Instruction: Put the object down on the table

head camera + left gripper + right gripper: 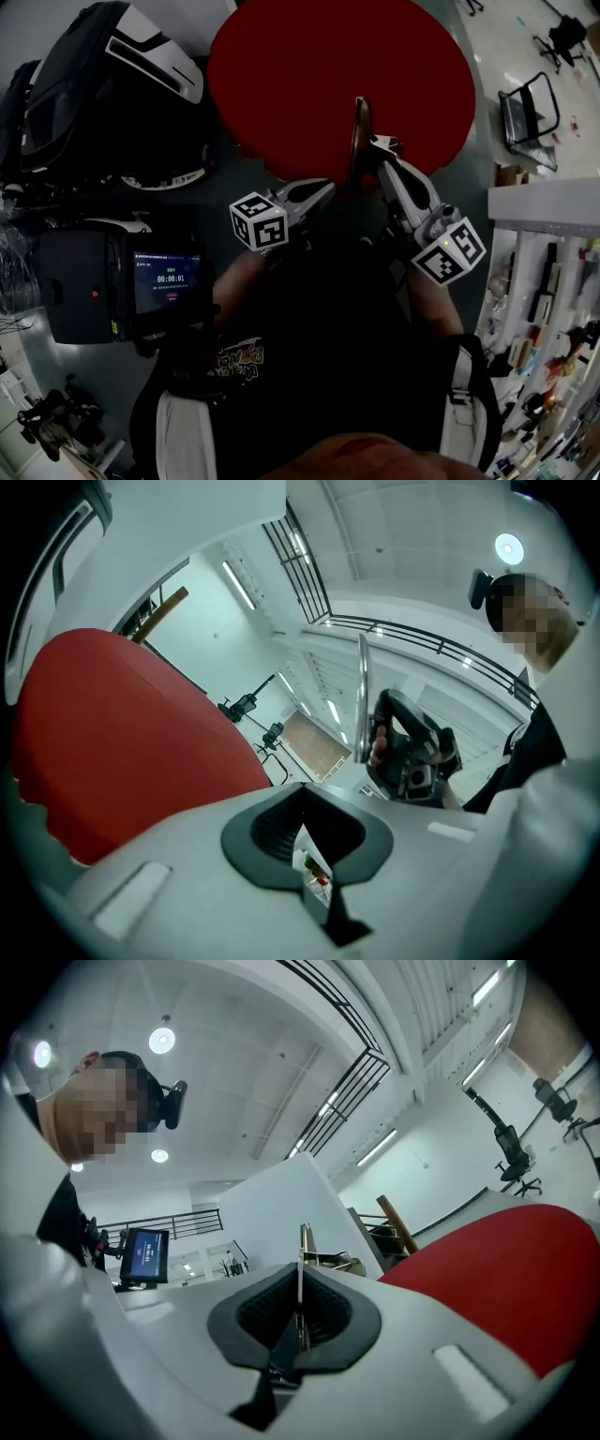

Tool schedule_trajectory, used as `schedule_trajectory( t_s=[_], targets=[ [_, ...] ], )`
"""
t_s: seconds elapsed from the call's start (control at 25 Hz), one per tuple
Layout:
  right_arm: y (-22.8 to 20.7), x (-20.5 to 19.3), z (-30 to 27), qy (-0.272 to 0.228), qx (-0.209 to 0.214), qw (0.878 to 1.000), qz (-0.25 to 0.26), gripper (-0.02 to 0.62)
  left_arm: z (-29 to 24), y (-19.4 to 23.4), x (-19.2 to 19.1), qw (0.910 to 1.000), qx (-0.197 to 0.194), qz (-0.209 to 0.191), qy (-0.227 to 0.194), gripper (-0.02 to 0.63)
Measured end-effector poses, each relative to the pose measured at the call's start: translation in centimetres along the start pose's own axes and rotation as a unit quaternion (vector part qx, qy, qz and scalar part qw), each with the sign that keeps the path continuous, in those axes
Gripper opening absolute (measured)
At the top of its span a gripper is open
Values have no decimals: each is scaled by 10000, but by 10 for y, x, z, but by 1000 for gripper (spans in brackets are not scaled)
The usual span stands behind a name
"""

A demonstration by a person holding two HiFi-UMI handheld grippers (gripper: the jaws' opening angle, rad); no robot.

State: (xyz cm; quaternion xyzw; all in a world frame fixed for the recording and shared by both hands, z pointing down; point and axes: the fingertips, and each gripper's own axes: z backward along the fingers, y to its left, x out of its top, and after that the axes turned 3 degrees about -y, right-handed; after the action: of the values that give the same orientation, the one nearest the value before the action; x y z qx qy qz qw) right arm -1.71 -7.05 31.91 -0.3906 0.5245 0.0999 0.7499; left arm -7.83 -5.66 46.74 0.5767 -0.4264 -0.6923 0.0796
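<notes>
The right gripper (373,155) is pinching a thin flat object (360,127), held upright and edge-on just over the near rim of the round red table (281,75). Between its jaws the object shows as a narrow bright strip (302,1269). The left gripper (323,189) hangs close beside it, jaws drawn nearly together with nothing between them. The object looks stiff, light and probably slick, perhaps metal. A grip low on its edge seems sensible, and it likely needs tilting flat before release, since it would topple if it were stood on edge.
</notes>
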Motion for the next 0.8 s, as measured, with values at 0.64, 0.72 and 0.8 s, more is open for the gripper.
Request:
schedule_trajectory(
  t_s=[0.64,0.72,0.8],
  targets=[
    [-264,-32,-147,968,-919,9904,-366,5,-17,20,38,9972,382,-554,-338,11],
    [-306,-60,-162,1349,-1074,9838,-488,5,-18,29,46,9948,660,-616,-466,12],
    [-342,-90,-174,1735,-1206,9755,-604,5,-18,38,52,9914,979,-609,-618,12]
  ],
)
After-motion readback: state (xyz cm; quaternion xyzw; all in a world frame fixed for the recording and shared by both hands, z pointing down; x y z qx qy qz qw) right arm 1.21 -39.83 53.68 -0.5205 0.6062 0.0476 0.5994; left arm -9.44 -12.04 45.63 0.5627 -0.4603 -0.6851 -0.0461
